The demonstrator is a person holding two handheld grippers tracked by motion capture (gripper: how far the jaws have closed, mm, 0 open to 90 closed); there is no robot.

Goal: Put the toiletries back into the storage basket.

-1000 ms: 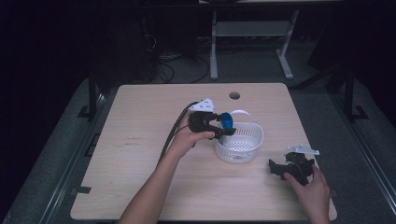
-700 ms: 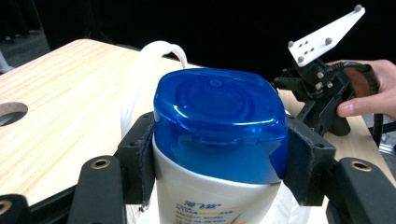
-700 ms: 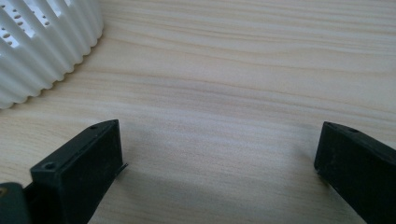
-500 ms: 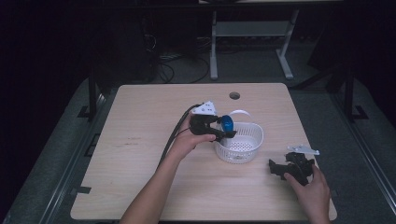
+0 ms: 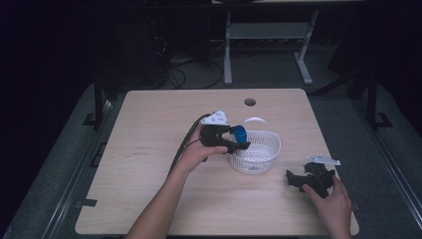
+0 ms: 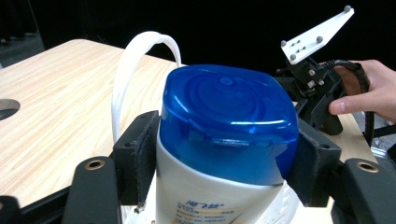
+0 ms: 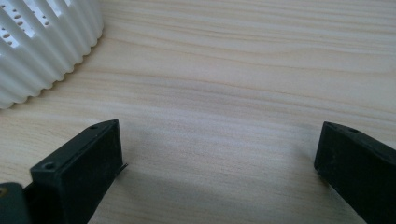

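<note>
Blue, glossy plastic caps the bottle (image 6: 224, 140) that we see between the black jaws of the left gripper (image 5: 234, 139); below the cap the body is white with small printed lettering. The cap is a rounded rectangle with moulded concentric ridges on its top face, and it points along the jaws, away from the hand, so the bottle's long axis runs in line with the gripper. From the high view the cap end points to the right, over the near-left rim of the white basket (image 5: 271, 152).

In the left gripper view the pads sit against both sides of the bottle just under the cap, though the jaws have just been opening, so we cannot tell how firmly they press. The basket's thin white handle (image 6: 135, 70) arches up behind the bottle.

The basket is oval, with ribbed plastic walls and a perforated floor. It stands on the pale, matt wood-grain table (image 5: 149, 149).

The right gripper (image 5: 311, 180) lies on the table near its right edge, well apart from the basket, with a hand (image 5: 333, 204) on it; its jaws stand wide apart over bare wood.
</note>
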